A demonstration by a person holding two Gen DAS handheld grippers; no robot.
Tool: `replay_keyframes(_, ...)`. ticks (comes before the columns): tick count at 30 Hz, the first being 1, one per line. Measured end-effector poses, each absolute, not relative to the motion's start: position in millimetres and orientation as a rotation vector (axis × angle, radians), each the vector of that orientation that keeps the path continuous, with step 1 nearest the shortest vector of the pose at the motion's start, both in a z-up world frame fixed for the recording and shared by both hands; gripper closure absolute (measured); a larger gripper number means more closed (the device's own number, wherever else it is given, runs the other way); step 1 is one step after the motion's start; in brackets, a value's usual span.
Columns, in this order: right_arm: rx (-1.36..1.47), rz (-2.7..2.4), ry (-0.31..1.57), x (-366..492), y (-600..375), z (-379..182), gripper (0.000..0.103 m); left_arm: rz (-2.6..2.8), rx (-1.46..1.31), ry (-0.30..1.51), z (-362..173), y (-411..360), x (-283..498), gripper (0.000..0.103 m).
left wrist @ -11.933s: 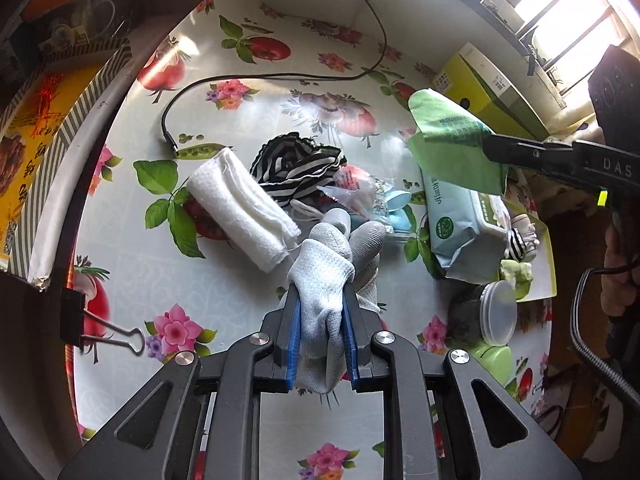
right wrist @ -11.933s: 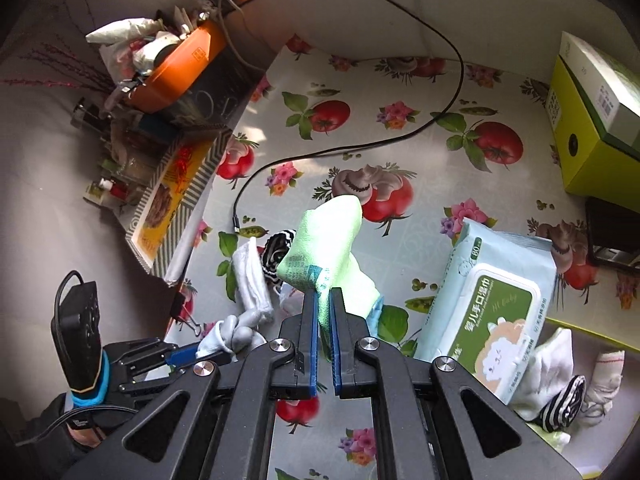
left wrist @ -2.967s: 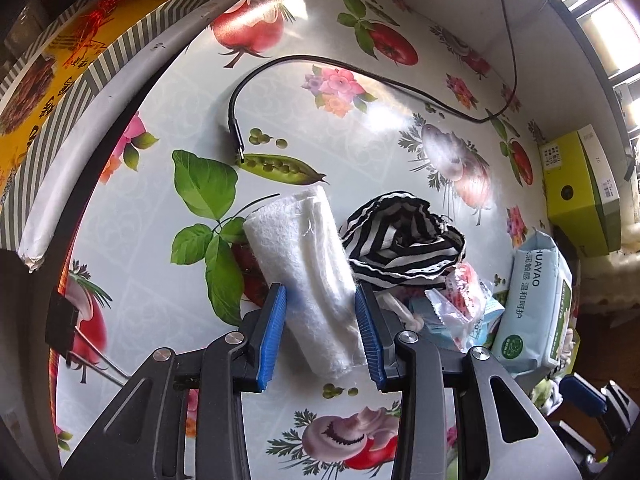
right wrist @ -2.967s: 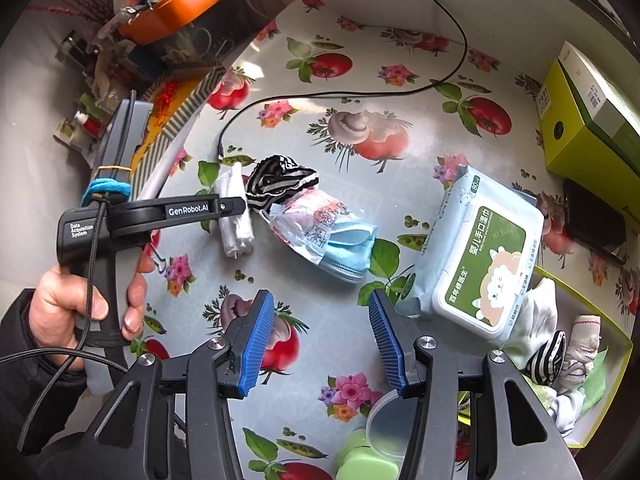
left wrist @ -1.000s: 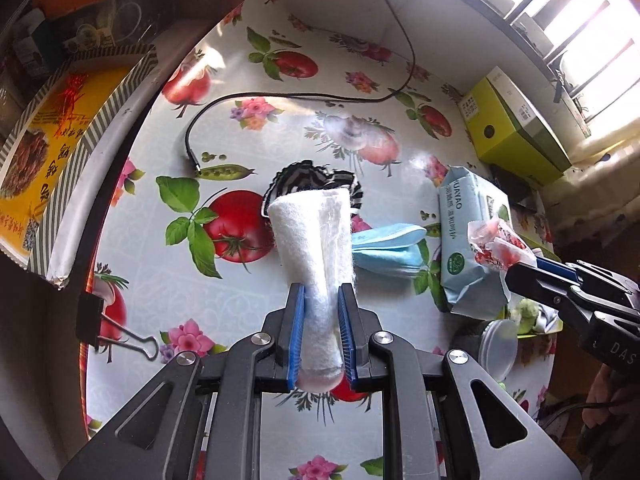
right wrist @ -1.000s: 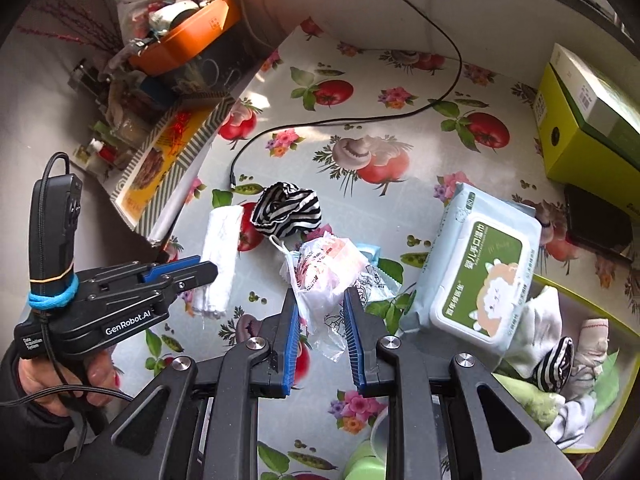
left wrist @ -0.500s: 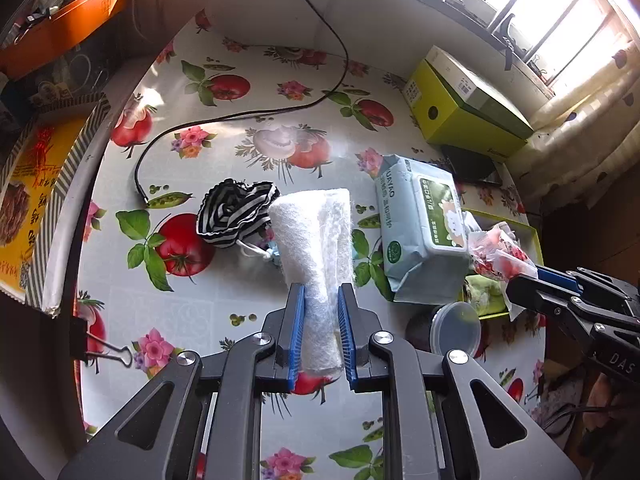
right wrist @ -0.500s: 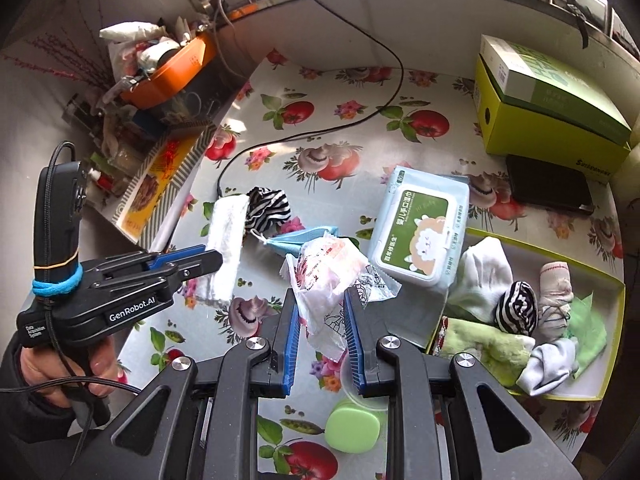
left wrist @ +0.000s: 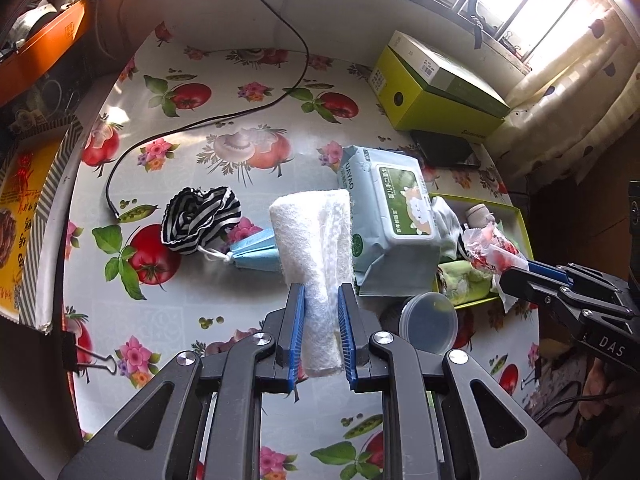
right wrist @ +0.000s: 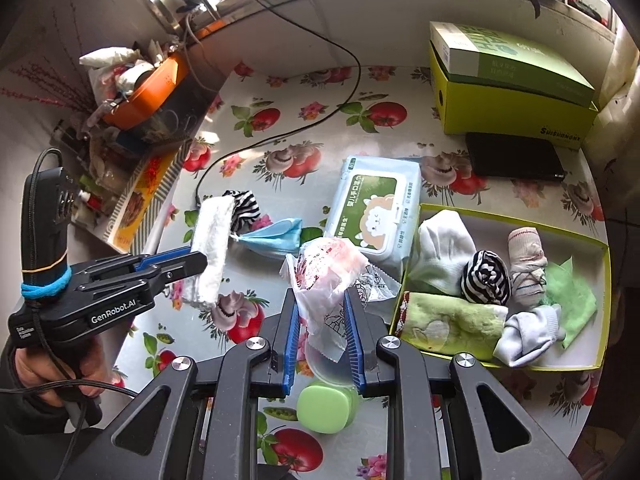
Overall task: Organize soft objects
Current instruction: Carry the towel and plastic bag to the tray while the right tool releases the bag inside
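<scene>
Presently the left gripper (left wrist: 322, 322) is clenched on a rolled white towel (left wrist: 316, 248), held clear above the table (left wrist: 240, 304); the roll juts forward past the blue pads, its far end uppermost. From the right wrist view the same towel (right wrist: 210, 248) hangs from the left gripper (right wrist: 192, 260) over the table's left half.

Right gripper (right wrist: 322, 326) is clenched on a crumpled plastic packet (right wrist: 326, 276) with red print, also lifted off the surface. It sits just left of the tray (right wrist: 604, 300), not over it as far as can be told.

On the table: a striped cloth (left wrist: 200, 216) bunched near a blue face mask (left wrist: 256, 256), the two touching or nearly so. A wipes pack (left wrist: 390, 216) lies beside the tray's near-left corner. A black cable (left wrist: 208, 120) runs across the far side. A clear lid (left wrist: 428, 322) and a green container (right wrist: 326, 408) lie near the front edge.

Tray contents, seen from the right wrist: white sock (right wrist: 444, 252), striped roll (right wrist: 486, 276), pale sock (right wrist: 526, 264), green cloth (right wrist: 572, 292), green towel (right wrist: 452, 320), grey-white sock (right wrist: 528, 332). All are packed close together.

A yellow-green box (right wrist: 508, 92) stands at the far right, with a black case (right wrist: 514, 156) just in front of it.
</scene>
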State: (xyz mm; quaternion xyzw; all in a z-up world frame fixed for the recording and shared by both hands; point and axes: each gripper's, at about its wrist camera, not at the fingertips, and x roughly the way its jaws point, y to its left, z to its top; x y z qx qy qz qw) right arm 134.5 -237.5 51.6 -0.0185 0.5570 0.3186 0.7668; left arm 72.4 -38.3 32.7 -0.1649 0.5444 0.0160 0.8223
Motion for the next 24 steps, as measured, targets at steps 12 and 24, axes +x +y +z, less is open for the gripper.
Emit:
replay_keyframes(12,0.037,0.600,1.196,150.2,-284.9,47.4,0.083,-0.068,-0.271,1.170,40.7,-86.2,105.1,0.085)
replay_keyframes(24,0.126,0.423,1.195,170.2,-369.1,28.3,0.083,-0.208,-0.150,1.189,41.9,-154.1,149.6,0.085)
